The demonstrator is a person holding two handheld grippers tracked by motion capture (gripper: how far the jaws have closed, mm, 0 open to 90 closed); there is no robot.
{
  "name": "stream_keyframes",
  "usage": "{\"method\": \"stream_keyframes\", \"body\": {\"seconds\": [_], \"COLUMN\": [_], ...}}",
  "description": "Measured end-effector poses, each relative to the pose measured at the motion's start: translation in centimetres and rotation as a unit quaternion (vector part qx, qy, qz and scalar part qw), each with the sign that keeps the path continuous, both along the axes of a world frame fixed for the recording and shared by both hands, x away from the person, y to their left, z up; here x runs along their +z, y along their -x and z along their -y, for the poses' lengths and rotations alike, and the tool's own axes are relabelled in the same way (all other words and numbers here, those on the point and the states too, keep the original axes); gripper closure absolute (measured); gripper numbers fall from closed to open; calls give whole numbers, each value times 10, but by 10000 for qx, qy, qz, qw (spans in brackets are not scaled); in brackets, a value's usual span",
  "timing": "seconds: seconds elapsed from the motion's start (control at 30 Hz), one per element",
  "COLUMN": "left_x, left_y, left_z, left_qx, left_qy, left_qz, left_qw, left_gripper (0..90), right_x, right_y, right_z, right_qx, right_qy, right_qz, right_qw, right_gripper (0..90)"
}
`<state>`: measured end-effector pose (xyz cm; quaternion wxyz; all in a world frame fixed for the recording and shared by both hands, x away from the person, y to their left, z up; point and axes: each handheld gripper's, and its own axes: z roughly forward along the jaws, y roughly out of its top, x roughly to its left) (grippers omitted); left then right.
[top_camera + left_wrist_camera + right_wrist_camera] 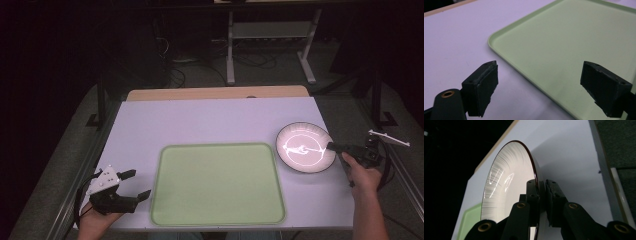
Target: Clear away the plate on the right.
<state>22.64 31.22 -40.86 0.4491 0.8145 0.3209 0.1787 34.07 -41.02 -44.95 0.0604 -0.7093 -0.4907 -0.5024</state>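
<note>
A white plate [306, 147] with a dark rim rests on the pale table [200, 120] at the right, just beyond the upper right corner of a light green tray [217, 185]. My right gripper [332, 146] is shut on the plate's right rim. In the right gripper view the two pads [541, 192] clamp the rim of the plate [506, 177], which shows edge-on. My left gripper [137, 184] stands open left of the tray near the front edge. In the left gripper view its jaws [541, 85] straddle the tray's rounded corner [496, 37] with nothing between them.
The tray's flat bottom is bare. A wooden strip [215, 93] runs along the table's far edge. Metal desk legs [230, 55] and cables stand on the dark floor beyond. A metal rail [400, 172] borders the table's right side.
</note>
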Motion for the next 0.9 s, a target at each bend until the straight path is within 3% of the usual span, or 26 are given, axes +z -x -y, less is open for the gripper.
{"method": "stream_keyframes", "body": {"seconds": [0.27, 0.4, 0.6, 0.8, 0.9], "left_x": [0, 0, 0, 1, 1], "left_y": [0, 0, 1, 1, 1], "left_z": [-1, -1, -1, -1, -1], "left_qx": [20, 18, 29, 31, 30], "left_qy": [12, 6, 13, 9, 10], "left_qz": [6, 7, 12, 18, 18], "left_qw": [10000, 10000, 10000, 10000, 10000], "left_gripper": [144, 145, 145, 146, 146], "right_x": [14, 20, 25, 27, 33], "right_y": [5, 8, 13, 22, 25], "right_z": [-2, -5, -8, -9, -13], "right_qx": [288, 756, 860, 947, 1059], "right_qy": [-4, 68, 149, -193, -39], "right_qz": [209, 289, 297, 317, 322], "right_qw": [9994, 9967, 9957, 9948, 9938], "right_gripper": [810, 811, 809, 811, 809]}}
